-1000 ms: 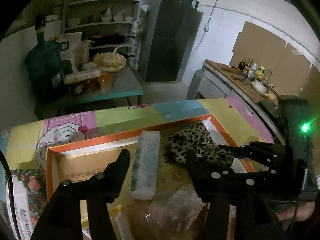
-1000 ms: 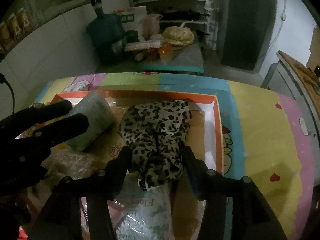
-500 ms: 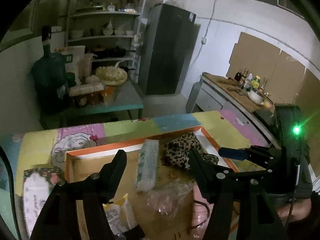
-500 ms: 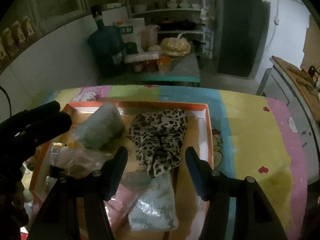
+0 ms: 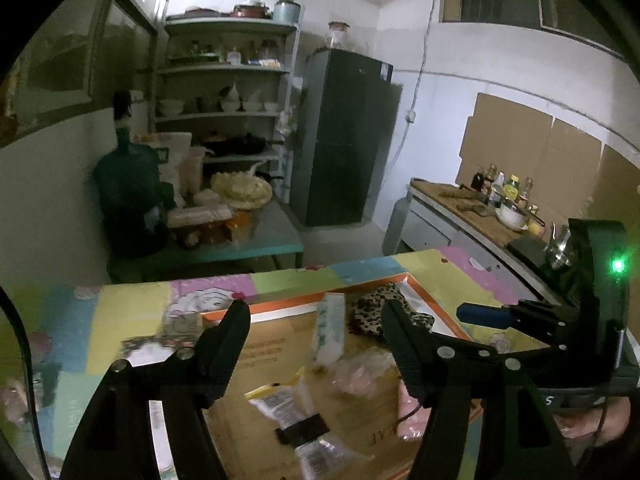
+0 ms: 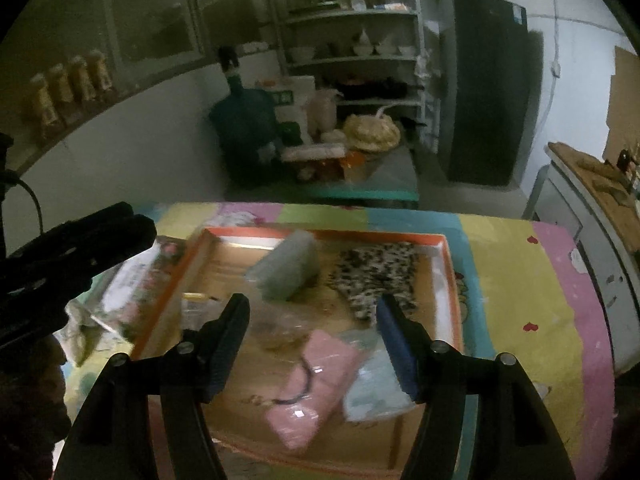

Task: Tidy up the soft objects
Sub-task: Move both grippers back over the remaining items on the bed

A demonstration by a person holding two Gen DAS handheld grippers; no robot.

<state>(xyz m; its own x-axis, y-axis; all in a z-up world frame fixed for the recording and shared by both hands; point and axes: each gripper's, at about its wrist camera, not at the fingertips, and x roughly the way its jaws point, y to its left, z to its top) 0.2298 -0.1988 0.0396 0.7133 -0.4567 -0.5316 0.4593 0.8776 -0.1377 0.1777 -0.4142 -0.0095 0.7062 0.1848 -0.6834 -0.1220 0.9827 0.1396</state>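
The orange-rimmed cardboard tray [image 6: 450, 264] on the patchwork-coloured table [image 6: 516, 280] has the soft stuff in it: a leopard-print cloth [image 6: 380, 272] by the far right corner, a pale rolled towel [image 6: 288, 268] just left of it, and a pink pack [image 6: 316, 380] and a light blue pack [image 6: 376, 380] towards the near edge. A crinkly clear bag [image 5: 356, 372] and a barcoded packet [image 5: 288, 404] lie in there too. The left gripper [image 5: 316, 320] is wide and empty, the right gripper's [image 6: 312, 312] jaws are opening with nothing pinched, and both hang above the tray.

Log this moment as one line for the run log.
left gripper: open, empty | right gripper: jaws opening, empty | leopard cloth, pink pack: lying in orange box
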